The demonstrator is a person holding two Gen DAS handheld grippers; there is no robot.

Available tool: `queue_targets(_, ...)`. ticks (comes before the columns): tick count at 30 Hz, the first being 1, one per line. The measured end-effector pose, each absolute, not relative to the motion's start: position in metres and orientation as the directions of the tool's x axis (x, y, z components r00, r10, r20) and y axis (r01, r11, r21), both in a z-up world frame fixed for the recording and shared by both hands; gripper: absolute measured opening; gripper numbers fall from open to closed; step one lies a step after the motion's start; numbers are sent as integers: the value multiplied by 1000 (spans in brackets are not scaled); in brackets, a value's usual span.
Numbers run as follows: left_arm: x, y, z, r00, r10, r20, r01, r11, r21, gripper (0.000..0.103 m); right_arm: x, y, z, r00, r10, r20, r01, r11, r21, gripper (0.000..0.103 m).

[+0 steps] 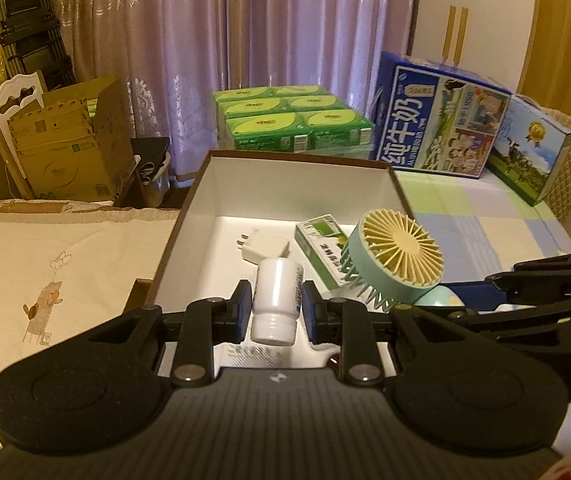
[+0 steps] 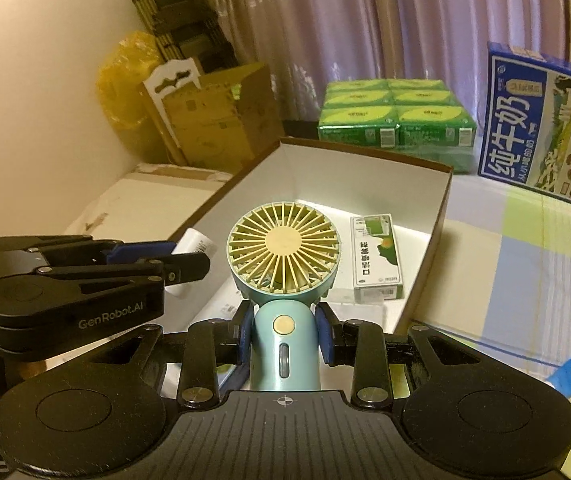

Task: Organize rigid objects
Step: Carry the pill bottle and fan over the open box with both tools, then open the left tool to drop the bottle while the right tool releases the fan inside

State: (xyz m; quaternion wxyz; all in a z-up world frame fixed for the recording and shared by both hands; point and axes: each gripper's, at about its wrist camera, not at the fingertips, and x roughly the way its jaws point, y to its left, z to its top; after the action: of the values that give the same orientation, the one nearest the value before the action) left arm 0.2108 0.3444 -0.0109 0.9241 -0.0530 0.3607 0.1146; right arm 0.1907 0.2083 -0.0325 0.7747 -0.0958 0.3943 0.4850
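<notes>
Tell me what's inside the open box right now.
Lying in the box: a white charger and a green-and-white carton. The white bottle and handheld fan, both gripped, hide part of the floor.

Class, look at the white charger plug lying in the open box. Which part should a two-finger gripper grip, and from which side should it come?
Grip the white charger plug across its flat rectangular body, away from the prongs at its left end. Come from above: it lies flat on the floor of the box, whose walls block side approaches, and the white bottle crowds its near edge.

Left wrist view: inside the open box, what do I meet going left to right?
White charger → white bottle held in the left hand-held gripper → green-and-white carton → handheld fan.
</notes>
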Motion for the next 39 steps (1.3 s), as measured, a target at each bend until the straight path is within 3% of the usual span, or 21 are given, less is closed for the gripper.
queue_targets(21,317,407,-78,576,144,-804,-228,974,11,22,261,302,-104,259,483,-837,-806,586,89,30)
queue_targets(39,344,413,-91,556,127,-821,-213,977,6,23,297,311,-114,287,486,-826,-771,628,102,34)
